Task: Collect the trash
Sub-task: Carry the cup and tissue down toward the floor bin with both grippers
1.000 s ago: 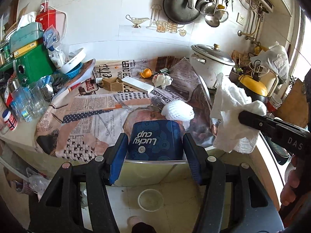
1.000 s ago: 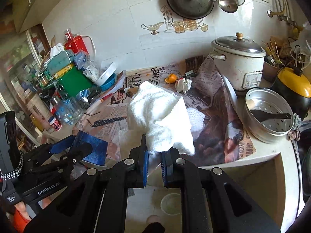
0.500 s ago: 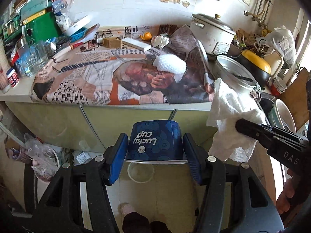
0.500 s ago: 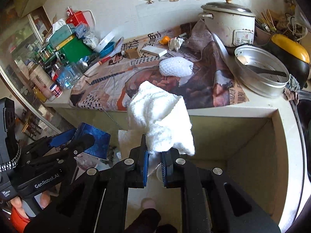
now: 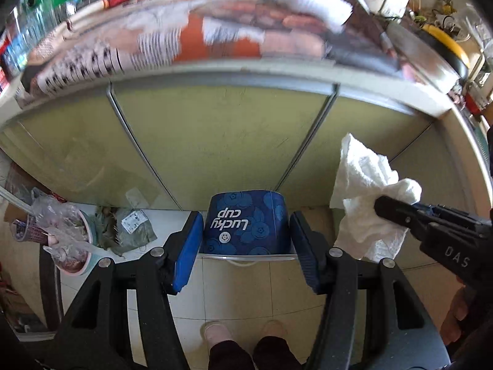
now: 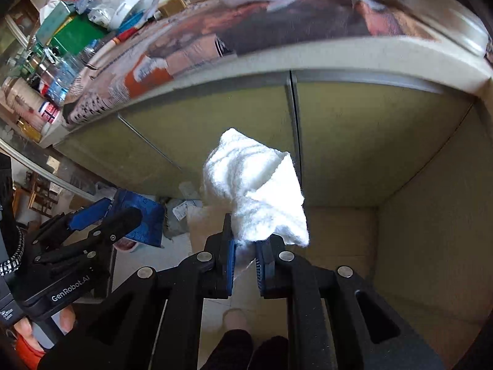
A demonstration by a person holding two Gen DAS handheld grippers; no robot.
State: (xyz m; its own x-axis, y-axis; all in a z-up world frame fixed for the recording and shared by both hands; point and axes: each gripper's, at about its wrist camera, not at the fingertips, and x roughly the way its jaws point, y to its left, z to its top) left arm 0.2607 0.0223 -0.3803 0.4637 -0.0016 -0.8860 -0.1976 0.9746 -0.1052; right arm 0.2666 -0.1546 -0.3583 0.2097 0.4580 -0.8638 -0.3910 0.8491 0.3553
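Note:
My left gripper (image 5: pixel 246 243) is shut on a blue paper cup (image 5: pixel 246 220) printed "Lucky cup", held upside down in front of the green cabinet doors. The cup also shows in the right wrist view (image 6: pixel 140 217). My right gripper (image 6: pixel 245 248) is shut on a crumpled white paper towel (image 6: pixel 254 188), which hangs to the right of the cup in the left wrist view (image 5: pixel 366 197). Both are held low, below the counter edge, above the tiled floor.
The newspaper-covered counter (image 5: pixel 215 30) is above, blurred. Green cabinet doors (image 5: pixel 215 141) face me. A pink bin with plastic bags (image 5: pixel 66 240) and litter (image 5: pixel 129 228) sit on the floor at left. My feet (image 5: pixel 246 336) are below.
Both grippers have dropped from counter level down in front of the cabinet, toward the floor, each still holding its item. The counter has slid to the top of both views.

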